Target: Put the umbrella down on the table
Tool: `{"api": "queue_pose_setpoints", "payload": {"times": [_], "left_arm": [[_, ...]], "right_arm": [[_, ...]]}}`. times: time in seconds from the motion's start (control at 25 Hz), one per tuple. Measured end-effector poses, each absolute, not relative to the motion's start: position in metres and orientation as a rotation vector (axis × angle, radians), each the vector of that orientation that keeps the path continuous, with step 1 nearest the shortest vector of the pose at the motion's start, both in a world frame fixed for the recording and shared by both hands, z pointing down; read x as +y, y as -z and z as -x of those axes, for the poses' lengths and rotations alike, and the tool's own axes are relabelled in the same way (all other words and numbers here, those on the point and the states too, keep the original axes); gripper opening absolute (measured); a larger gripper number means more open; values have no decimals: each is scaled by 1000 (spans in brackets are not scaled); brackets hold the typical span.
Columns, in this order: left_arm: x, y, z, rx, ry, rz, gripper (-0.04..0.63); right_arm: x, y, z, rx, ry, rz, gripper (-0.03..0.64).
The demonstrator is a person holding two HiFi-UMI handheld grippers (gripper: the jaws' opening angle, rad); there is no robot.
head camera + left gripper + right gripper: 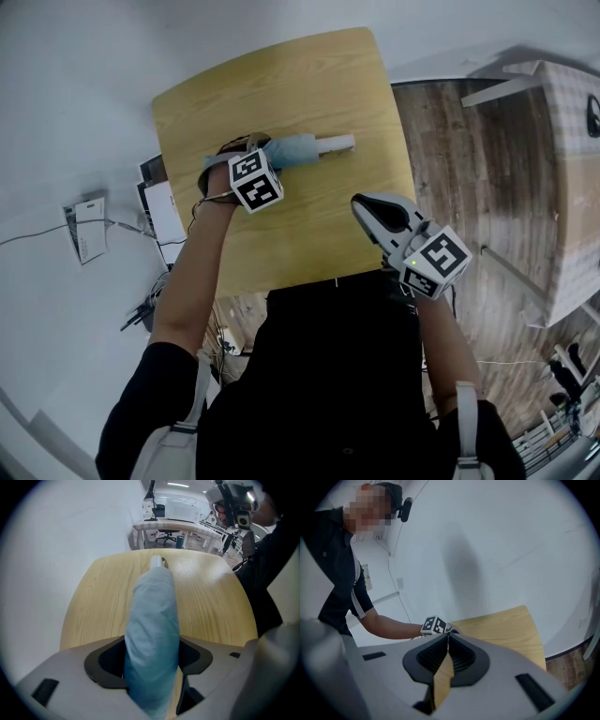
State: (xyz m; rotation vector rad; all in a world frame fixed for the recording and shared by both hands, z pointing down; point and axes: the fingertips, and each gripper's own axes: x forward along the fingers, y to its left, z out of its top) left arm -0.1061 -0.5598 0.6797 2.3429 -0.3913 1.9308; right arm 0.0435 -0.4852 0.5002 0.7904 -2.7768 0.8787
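Clamping the pale blue folded umbrella round its fabric, the left gripper has its jaws spread only as far as the bundle is thick, one pressed to each side. The umbrella stretches left to right across the middle of the light wooden table with rounded corners, its white end pointing right; whether it rests on the top or hangs just above it cannot be told. The right gripper has its ribbed jaws together with nothing between them. It sits over the near right part of the table, apart from the umbrella. Bare tabletop lies on the far side of the umbrella and between it and the near edge, and the white end stops well short of the right edge. Brown plank floor lies beyond that edge.
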Motion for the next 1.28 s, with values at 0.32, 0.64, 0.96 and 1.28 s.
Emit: {"api": "queue_pose_setpoints", "payload": {"times": [0.32,0.64,0.96,1.28], "left_arm": [[-558,-680,107,-339,-1919,-2334,310],[-558,-642,128,-526,-1838,-2420,310],[-557,-542,130,-847,-1280,-2580,310],[-513,-437,121,-908,-487,-2622,277]], "right_arm": [[-487,-497,-48,-2783,-883,-810,21],[-490,-491,-50,-2787,-866,-836,21],[-480,-474,-31,-2799,-810,-797,21],[-471,-429,-7,-2868,-651,-769,21]]}}
